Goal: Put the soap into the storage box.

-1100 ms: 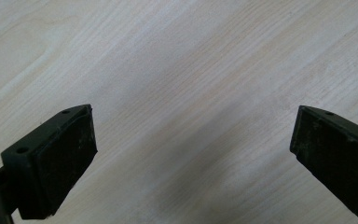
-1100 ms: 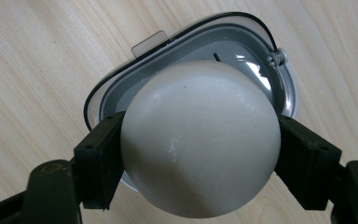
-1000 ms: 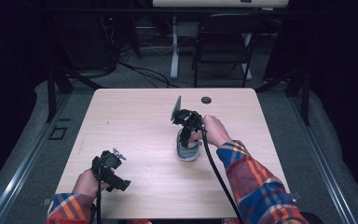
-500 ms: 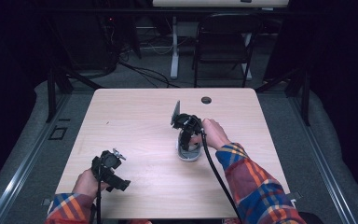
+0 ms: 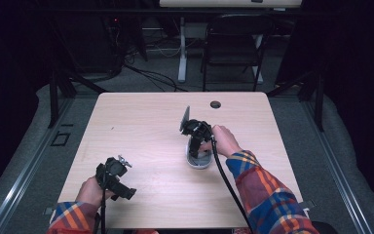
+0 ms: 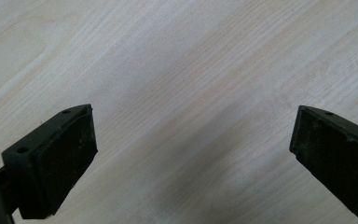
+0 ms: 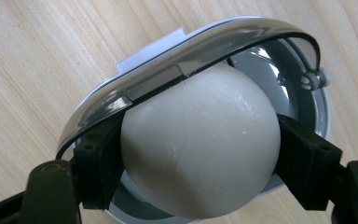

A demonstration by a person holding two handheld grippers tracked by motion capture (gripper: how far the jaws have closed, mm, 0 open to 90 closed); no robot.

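Over at the left of the table (image 5: pixel 141 122), near its front edge, the left gripper (image 5: pixel 118 178) rests low in the person's hand with its jaws spread wide and nothing between them; in the left gripper view only bare pale wood grain lies ahead of the two black pads (image 6: pixel 65 163). Well apart to its right, past the middle of the tabletop, the right gripper (image 5: pixel 198 138) points down into a small grey bowl (image 5: pixel 198 163) and is clenched on a white egg (image 7: pixel 200 144). In the right gripper view the egg sits squarely between the two pads, one pressing each flank at about its widest girth, with the bowl directly beneath and behind it and the bowl's shiny rim (image 7: pixel 186 56) arching just over the egg's far side. Judging by its smooth, faintly glossy shell, the egg will be light, rigid and slippery, and if it is real it will be brittle, so a gentle squeeze across the widest part, as now, seems the safest hold; a grip nearer either end would likely let it squirt free. Whether the egg is real or a plastic dummy cannot be told. Whether it touches the bowl's floor or hangs just clear is hidden by its own bulk. From the high view the gripper and hand cover most of the bowl, the egg cannot be made out, and a small dark round mark (image 5: pixel 215 104) beyond the right gripper, near the table's far edge, is too small to identify.
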